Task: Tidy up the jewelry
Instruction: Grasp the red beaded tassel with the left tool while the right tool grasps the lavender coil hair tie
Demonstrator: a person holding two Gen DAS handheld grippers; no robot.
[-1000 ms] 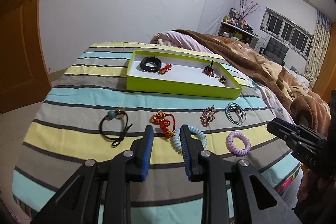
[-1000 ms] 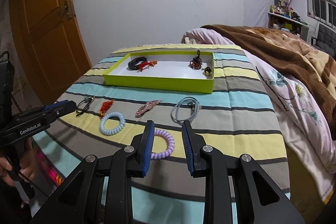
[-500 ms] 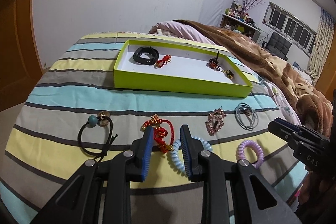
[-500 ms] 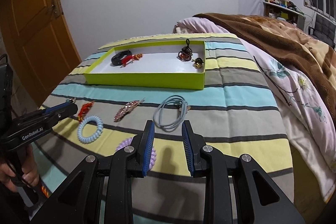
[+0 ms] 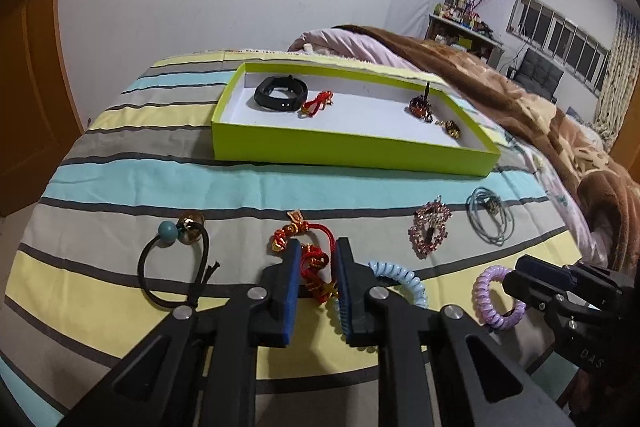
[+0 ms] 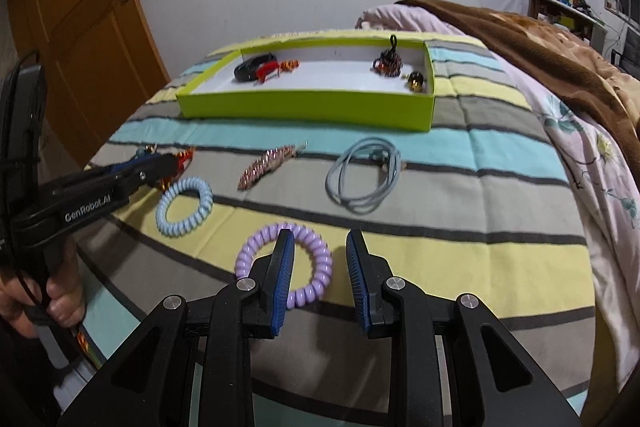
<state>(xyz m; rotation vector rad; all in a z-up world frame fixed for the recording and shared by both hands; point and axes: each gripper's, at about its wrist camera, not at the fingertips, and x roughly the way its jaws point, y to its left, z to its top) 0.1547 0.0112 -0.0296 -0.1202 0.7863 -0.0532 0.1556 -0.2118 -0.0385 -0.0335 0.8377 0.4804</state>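
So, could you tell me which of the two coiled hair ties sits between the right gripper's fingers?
The purple coil: the right gripper straddles its right side, while the blue coil lies apart, further left.

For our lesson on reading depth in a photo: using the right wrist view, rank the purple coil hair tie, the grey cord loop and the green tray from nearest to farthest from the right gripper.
1. Purple coil hair tie: at the right gripper, one side between its open fingertips.
2. Grey cord loop: mid-bed, slightly right.
3. Green tray: farthest, across the bed.
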